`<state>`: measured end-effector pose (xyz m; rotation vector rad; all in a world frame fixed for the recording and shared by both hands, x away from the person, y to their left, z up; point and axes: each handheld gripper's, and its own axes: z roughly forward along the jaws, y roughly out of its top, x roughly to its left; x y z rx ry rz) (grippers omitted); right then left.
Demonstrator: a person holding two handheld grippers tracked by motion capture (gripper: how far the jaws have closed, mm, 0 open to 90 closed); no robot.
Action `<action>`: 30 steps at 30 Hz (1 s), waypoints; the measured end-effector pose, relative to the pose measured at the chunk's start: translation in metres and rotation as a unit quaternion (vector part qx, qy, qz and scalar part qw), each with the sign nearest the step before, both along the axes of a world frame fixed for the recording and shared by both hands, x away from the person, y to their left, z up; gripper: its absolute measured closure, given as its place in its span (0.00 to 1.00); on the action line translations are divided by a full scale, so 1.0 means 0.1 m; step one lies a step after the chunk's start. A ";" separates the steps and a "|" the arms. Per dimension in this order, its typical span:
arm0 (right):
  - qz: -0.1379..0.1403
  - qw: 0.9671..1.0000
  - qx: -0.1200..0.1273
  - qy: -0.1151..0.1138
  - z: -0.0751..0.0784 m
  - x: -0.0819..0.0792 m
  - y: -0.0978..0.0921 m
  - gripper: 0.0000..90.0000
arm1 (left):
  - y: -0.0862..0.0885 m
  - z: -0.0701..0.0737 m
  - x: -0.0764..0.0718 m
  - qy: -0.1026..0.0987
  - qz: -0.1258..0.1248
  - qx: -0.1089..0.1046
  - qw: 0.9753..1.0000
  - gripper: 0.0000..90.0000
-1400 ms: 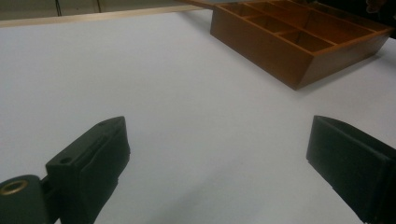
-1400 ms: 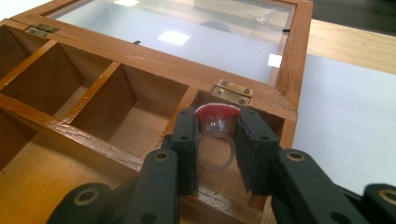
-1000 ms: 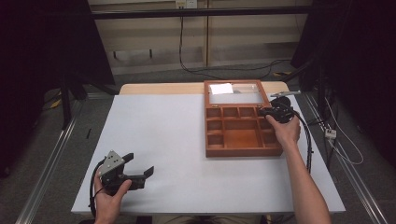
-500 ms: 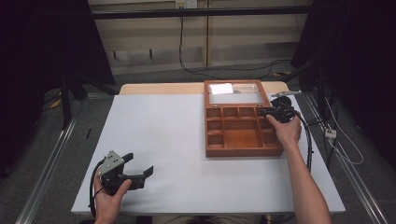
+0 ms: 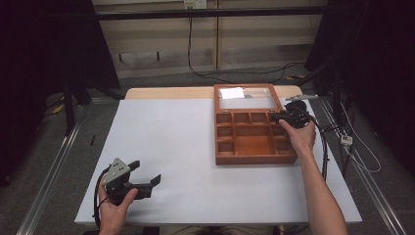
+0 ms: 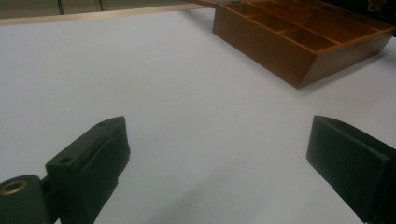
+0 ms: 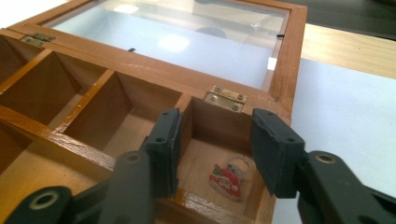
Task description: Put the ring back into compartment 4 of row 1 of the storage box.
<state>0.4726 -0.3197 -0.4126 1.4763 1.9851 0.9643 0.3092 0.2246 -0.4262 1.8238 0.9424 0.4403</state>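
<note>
A brown wooden box [image 5: 254,159] with several compartments lies at the table's right, its glass lid [image 5: 247,95] folded flat behind it. My right gripper [image 5: 274,117] is open at the box's far right corner compartment. In the right gripper view its jaws [image 7: 215,140] straddle that compartment, and a small red and white Santa charm [image 7: 227,179] lies on the compartment floor between them, untouched. My left gripper [image 5: 147,180] rests low at the near left of the table, open and empty. In its own view the left gripper [image 6: 219,158] spreads wide over bare white table, with the box [image 6: 299,46] far ahead.
The white table top [image 5: 171,137] stretches between the two hands. Brass hinges [image 7: 225,98] join lid and box just beyond the right jaws. Cables [image 5: 325,152] trail off the table's right edge. Metal rails [image 5: 54,166] run along the floor at the left.
</note>
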 end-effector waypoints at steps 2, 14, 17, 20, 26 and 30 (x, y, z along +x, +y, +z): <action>0.002 1.000 0.001 0.000 0.00 -0.01 0.01 0.56 | 0.00 0.00 0.00 0.001 -0.001 0.000 1.000 0.06; -0.014 1.000 0.011 -0.012 0.05 -0.05 0.03 0.28 | 0.01 0.00 0.02 0.003 0.007 -0.001 1.000 0.06; -0.013 1.000 0.013 -0.013 0.06 -0.06 0.03 0.26 | 0.00 -0.01 0.02 0.005 0.008 -0.001 1.000 0.06; -0.015 0.999 0.023 -0.030 0.06 -0.10 0.03 0.25 | -0.01 -0.02 0.02 0.009 0.009 -0.003 1.000 0.06; -0.013 0.999 0.032 -0.027 0.05 -0.14 0.03 0.18 | -0.02 -0.02 0.03 0.008 0.006 0.002 1.000 0.06; -0.018 0.999 0.037 -0.032 0.07 -0.16 0.03 0.12 | -0.01 -0.02 0.03 0.006 0.005 0.005 1.000 0.06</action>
